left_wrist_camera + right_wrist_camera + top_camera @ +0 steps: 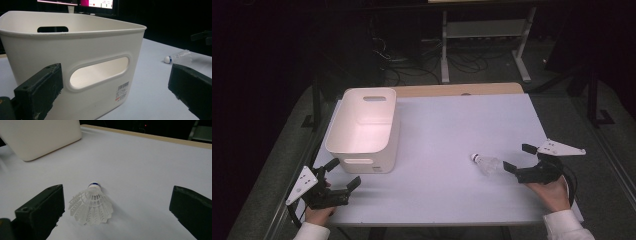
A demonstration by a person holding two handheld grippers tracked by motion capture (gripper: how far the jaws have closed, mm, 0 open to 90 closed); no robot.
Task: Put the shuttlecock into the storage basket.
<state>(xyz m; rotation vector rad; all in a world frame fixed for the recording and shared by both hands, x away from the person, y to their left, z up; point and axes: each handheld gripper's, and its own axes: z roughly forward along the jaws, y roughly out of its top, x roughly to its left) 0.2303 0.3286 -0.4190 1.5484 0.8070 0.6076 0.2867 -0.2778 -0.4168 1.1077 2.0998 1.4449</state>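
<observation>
Right claw (518,159) wide open by shuttlecock (484,163), white bin (362,150) empty

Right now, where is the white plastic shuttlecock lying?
In the high view, the white plastic shuttlecock lies on the white table, right of centre, just ahead of the open right gripper.

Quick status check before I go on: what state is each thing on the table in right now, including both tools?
Shuttlecock: lying on its side on the table, cork end pointing away from the right tool, not gripped.
White bin: upright, nothing seen inside.
Right tool: open, jaws either side of the shuttlecock's skirt, not touching it.
Left tool: open, holding nothing, facing the bin's near wall.
</observation>
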